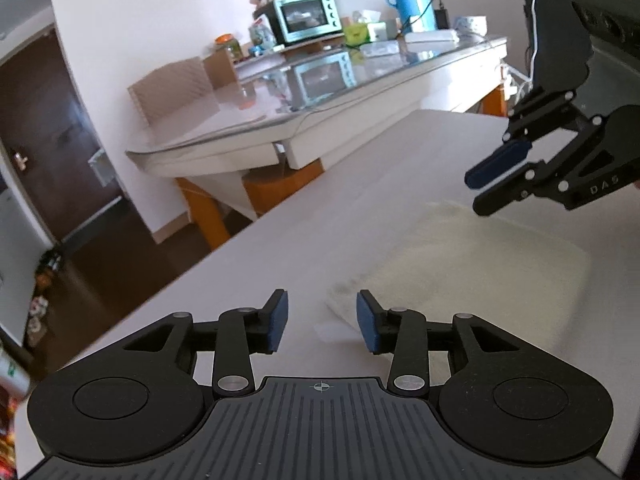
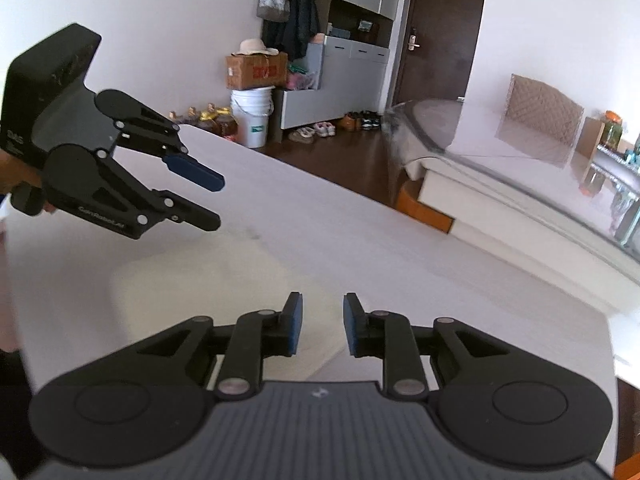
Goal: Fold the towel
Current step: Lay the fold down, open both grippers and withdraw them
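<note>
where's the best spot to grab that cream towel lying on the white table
Likely its near left corner, from above with the left claw, which hangs open beside it. The towel lies flat, so only edges and corners offer something to pinch.

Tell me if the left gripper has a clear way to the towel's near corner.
Probably yes: the left gripper is open, nothing lies between it and the towel, and the right gripper hangs farther off.

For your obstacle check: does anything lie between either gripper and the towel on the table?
Nothing visible does. The left gripper and right gripper both hang open just above the cream towel, with only bare white table around it.
</note>
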`<action>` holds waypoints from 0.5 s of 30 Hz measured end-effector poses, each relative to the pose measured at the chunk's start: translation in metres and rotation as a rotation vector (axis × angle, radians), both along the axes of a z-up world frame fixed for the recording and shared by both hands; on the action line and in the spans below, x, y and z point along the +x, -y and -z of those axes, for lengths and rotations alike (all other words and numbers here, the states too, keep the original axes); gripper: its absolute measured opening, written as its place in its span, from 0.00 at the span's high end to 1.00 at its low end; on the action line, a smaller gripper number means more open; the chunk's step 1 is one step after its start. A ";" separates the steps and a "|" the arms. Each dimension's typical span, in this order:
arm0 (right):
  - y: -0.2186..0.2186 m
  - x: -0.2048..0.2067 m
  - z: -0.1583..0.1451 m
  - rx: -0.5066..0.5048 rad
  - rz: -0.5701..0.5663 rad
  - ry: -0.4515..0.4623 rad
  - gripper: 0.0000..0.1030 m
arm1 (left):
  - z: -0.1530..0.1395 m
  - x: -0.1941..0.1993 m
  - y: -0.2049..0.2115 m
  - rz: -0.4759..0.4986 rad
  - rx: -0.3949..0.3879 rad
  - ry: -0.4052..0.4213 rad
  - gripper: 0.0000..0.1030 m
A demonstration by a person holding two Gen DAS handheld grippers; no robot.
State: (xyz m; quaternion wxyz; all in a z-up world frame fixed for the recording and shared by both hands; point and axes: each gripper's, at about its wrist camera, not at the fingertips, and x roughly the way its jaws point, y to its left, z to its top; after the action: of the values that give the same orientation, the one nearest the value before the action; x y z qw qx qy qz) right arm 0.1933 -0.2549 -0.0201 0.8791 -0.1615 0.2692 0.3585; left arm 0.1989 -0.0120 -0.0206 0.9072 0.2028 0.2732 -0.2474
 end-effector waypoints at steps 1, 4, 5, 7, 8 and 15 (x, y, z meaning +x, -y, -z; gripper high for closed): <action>0.000 -0.007 0.000 0.005 -0.002 -0.005 0.76 | 0.000 -0.003 0.000 0.004 -0.004 -0.002 0.59; 0.000 -0.027 0.002 0.017 -0.005 -0.031 0.76 | 0.005 -0.035 0.004 0.034 -0.011 -0.021 0.59; -0.001 -0.033 0.003 0.025 -0.006 -0.041 0.76 | 0.008 -0.039 0.007 0.040 -0.003 -0.025 0.59; -0.004 -0.047 0.009 0.019 -0.005 -0.060 0.76 | 0.016 -0.051 0.014 0.032 0.023 -0.010 0.59; -0.006 -0.050 0.012 0.011 -0.003 -0.060 0.76 | 0.019 -0.054 0.017 0.025 0.027 -0.003 0.59; -0.007 -0.054 0.008 0.028 0.049 -0.049 0.76 | 0.015 -0.066 0.016 -0.049 -0.023 0.002 0.54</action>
State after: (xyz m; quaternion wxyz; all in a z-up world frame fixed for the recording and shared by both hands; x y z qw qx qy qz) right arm 0.1397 -0.2476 -0.0280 0.8829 -0.1337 0.2896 0.3445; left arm 0.1329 -0.0282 -0.0359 0.9156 0.1858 0.2744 -0.2279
